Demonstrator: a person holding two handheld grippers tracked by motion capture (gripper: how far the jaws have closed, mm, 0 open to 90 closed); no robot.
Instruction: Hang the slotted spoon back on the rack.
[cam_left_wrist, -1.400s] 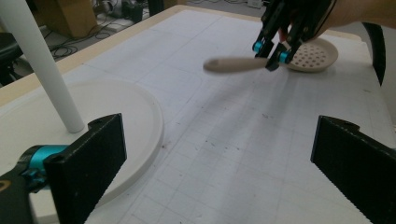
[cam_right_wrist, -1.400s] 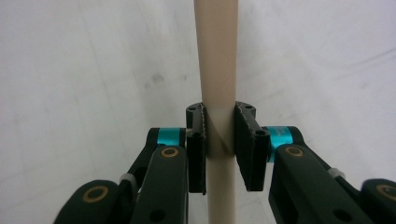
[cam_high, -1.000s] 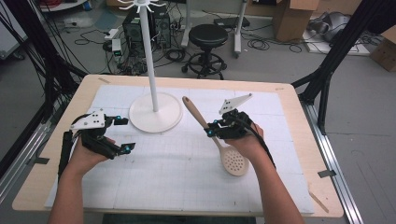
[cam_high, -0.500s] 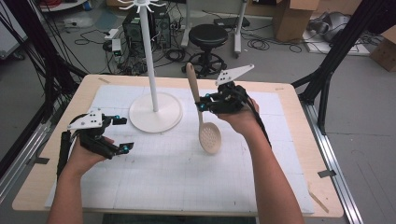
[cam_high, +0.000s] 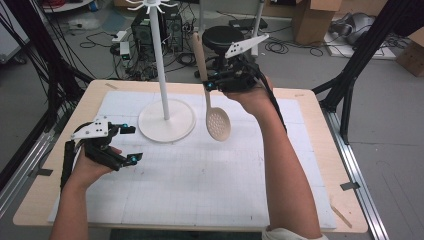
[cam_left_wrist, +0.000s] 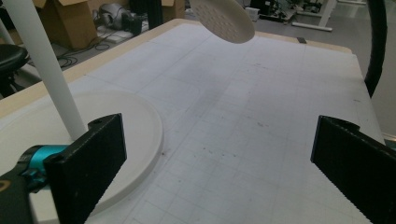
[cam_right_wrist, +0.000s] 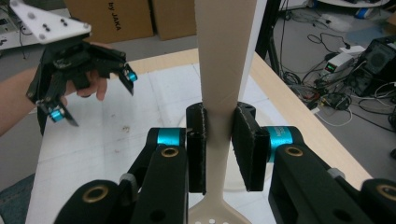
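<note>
A beige slotted spoon hangs upright above the table, perforated bowl down and handle up. My right gripper is shut on its handle, and in the right gripper view both pads clamp the handle. The spoon's bowl also floats at the top of the left gripper view. A white stand with a tall pole and hooks on top rests on the mat, left of the spoon. My left gripper sits low at the table's left, jaws wide open, nothing between them.
A white gridded mat covers the wooden tabletop. The stand's round base lies close to my left gripper's jaw. Beyond the table's far edge are a black stool, cables and cardboard boxes.
My right gripper has lifted the spoon off the mat and swung it from lying flat to hanging upright, moving up and toward the far side. The left gripper has stayed put.
</note>
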